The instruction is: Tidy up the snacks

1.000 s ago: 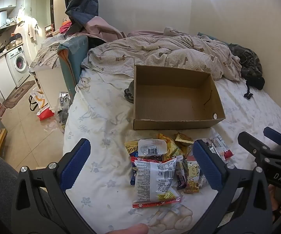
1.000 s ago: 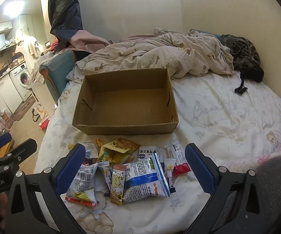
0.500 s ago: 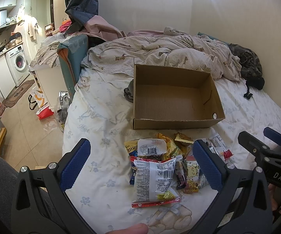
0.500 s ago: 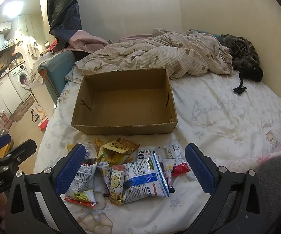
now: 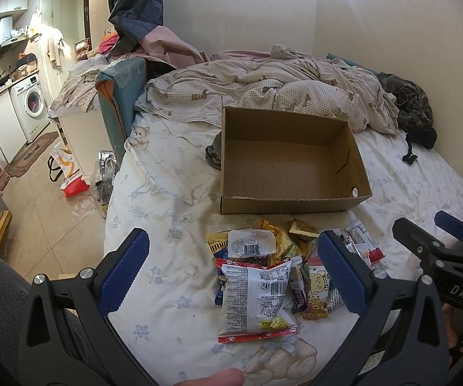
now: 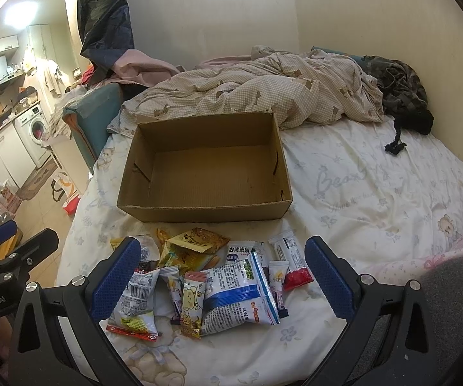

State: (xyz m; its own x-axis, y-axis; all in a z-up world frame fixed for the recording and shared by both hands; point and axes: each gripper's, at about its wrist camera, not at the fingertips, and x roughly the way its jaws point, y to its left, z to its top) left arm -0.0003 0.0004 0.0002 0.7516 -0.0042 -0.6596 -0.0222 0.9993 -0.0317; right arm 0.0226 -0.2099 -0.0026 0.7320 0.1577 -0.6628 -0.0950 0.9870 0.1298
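Note:
A pile of snack packets lies on the bed sheet in front of an empty open cardboard box (image 5: 289, 164) (image 6: 208, 167). A white packet with a red edge (image 5: 255, 292) (image 6: 133, 302) lies nearest the left gripper. A white and blue packet (image 6: 237, 296), a bear-print packet (image 6: 192, 302) (image 5: 316, 289) and yellow packets (image 6: 192, 244) lie beside it. My left gripper (image 5: 231, 273) is open and empty, hovering above the pile's near side. My right gripper (image 6: 221, 276) is open and empty above the pile.
A rumpled checked duvet (image 5: 263, 90) (image 6: 257, 93) lies behind the box. A dark garment (image 6: 402, 96) lies at the bed's far right. The bed's left edge drops to a tiled floor with bags (image 5: 70, 177). A washing machine (image 5: 32, 103) stands far left.
Both grippers have drifted very slightly; the view has barely shifted. Both stay open and the packets and box have not moved.

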